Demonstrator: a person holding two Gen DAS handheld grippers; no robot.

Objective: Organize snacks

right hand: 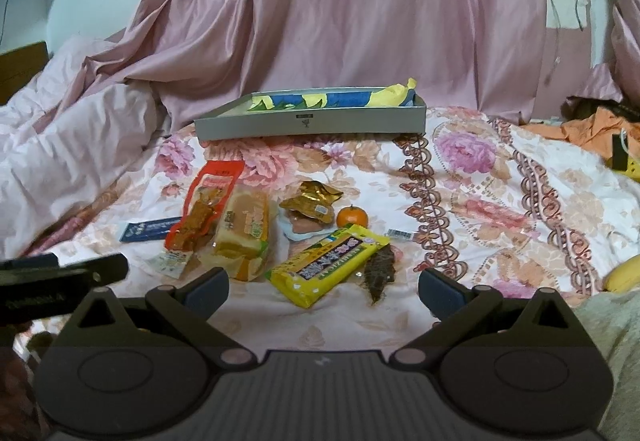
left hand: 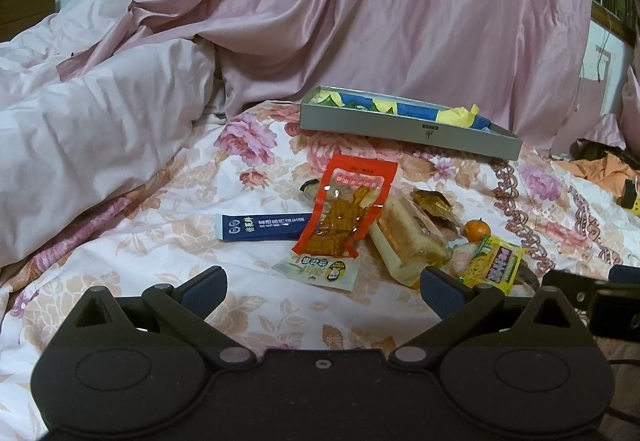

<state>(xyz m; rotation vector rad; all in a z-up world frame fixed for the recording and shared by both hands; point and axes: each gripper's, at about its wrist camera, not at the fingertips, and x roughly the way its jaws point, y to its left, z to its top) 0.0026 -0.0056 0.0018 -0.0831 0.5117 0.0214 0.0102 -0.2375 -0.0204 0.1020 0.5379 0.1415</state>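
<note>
Snacks lie in a heap on the floral bedsheet. The heap holds a red packet (left hand: 346,211) (right hand: 204,209), a blue stick pack (left hand: 262,227) (right hand: 150,230), a wrapped bread loaf (left hand: 404,237) (right hand: 244,231), a yellow packet (left hand: 496,263) (right hand: 328,263), a small orange (left hand: 477,230) (right hand: 352,217) and a gold wrapper (right hand: 312,201). Behind them sits a grey box (left hand: 408,127) (right hand: 312,121) lined with blue and yellow paper. My left gripper (left hand: 322,287) is open, just short of the heap. My right gripper (right hand: 323,287) is open too, with the yellow packet's near end between its fingers.
A pale duvet (left hand: 92,121) is bunched at the left and a pink curtain (right hand: 340,1) hangs behind the box. Orange cloth (right hand: 580,129) and a banana (right hand: 624,277) lie at the right. The other gripper's body (right hand: 48,281) shows at the left edge of the right wrist view.
</note>
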